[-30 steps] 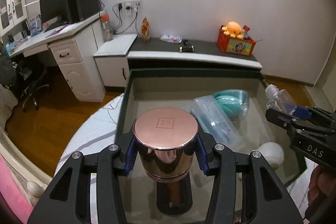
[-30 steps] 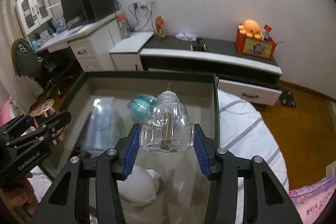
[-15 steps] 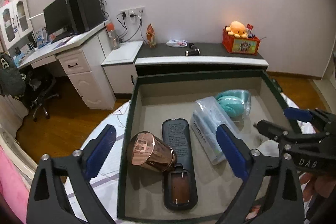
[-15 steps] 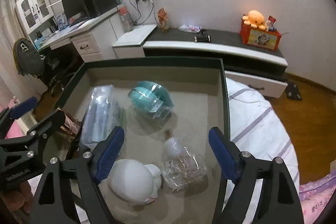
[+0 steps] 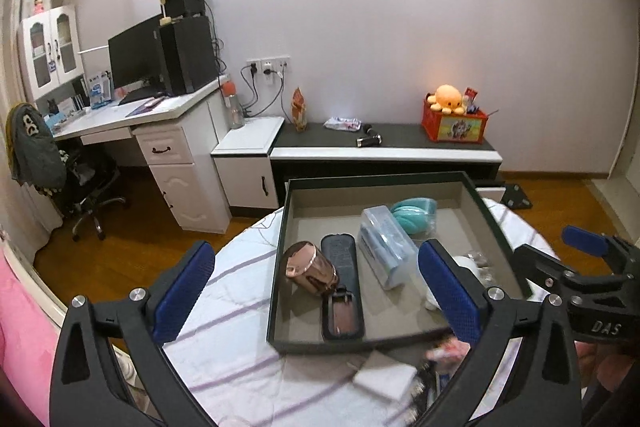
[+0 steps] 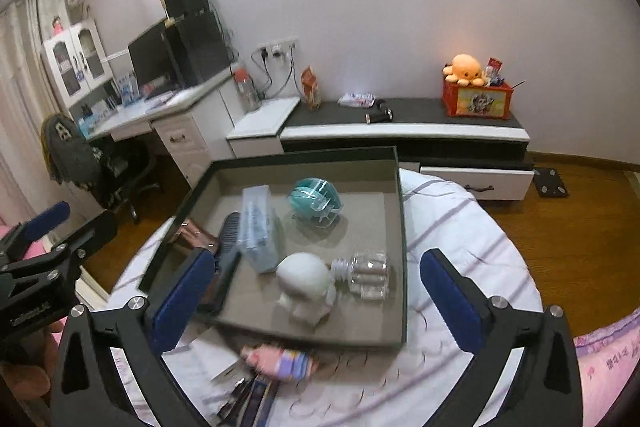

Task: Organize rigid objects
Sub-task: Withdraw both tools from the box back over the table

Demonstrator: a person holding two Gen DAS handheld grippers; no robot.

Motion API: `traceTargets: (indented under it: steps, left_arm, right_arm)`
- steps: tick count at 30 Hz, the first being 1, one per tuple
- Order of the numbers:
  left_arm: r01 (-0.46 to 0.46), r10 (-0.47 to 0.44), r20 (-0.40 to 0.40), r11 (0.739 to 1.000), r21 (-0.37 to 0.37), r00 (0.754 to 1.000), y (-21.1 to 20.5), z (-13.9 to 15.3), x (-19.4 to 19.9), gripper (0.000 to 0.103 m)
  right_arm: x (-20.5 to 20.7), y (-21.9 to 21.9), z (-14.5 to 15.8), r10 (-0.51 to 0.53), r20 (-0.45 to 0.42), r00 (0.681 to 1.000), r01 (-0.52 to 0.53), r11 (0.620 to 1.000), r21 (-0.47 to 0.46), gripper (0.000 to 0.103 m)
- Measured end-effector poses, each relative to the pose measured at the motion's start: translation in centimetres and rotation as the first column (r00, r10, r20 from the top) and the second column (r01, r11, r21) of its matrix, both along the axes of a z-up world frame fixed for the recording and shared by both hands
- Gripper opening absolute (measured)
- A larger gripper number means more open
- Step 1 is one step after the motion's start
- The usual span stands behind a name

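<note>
Clearly, with both grippers, left (image 5: 316, 287) and right (image 6: 316, 291), opening empty, the tipped copper cup (image 5: 310, 269) and clear bottle (image 6: 366, 275) may roll inside the tray (image 6: 402, 227).

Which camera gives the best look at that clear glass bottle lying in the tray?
The right wrist view: the bottle lies in full sight beside the white figure. In the left wrist view only a sliver shows, behind a blue pad of the left gripper.

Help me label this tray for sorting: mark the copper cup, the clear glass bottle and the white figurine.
copper cup (image 5: 310, 269), left wrist view, its side.
clear glass bottle (image 6: 366, 274), right wrist view, its body.
white figurine (image 6: 304, 273), right wrist view, its round head.
</note>
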State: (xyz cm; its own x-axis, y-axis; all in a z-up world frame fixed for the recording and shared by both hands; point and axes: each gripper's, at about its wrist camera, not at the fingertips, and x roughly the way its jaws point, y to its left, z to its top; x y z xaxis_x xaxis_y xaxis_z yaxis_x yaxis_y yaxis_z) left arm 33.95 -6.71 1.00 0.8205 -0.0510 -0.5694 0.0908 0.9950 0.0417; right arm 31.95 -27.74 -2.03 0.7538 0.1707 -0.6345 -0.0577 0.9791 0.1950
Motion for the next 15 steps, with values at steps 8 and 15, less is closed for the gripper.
traceTargets:
  steps: [8, 15]
  left_arm:
    - [-0.001, 0.002, 0.043, 0.999, -0.032, 0.999, 0.4, 2.1, -6.2, 0.103]
    - [-0.015, 0.018, 0.066, 0.999, -0.042, 0.998, 1.1, 3.1, -10.5, 0.103]
  right_arm:
    - [-7.1, 0.5, 2.5, -0.013, 0.071, 0.997, 0.013, 1.0, 0.01, 0.103]
    - [-12.2, 1.3, 3.4, -0.002, 0.104, 0.995, 0.002, 1.0, 0.002, 0.103]
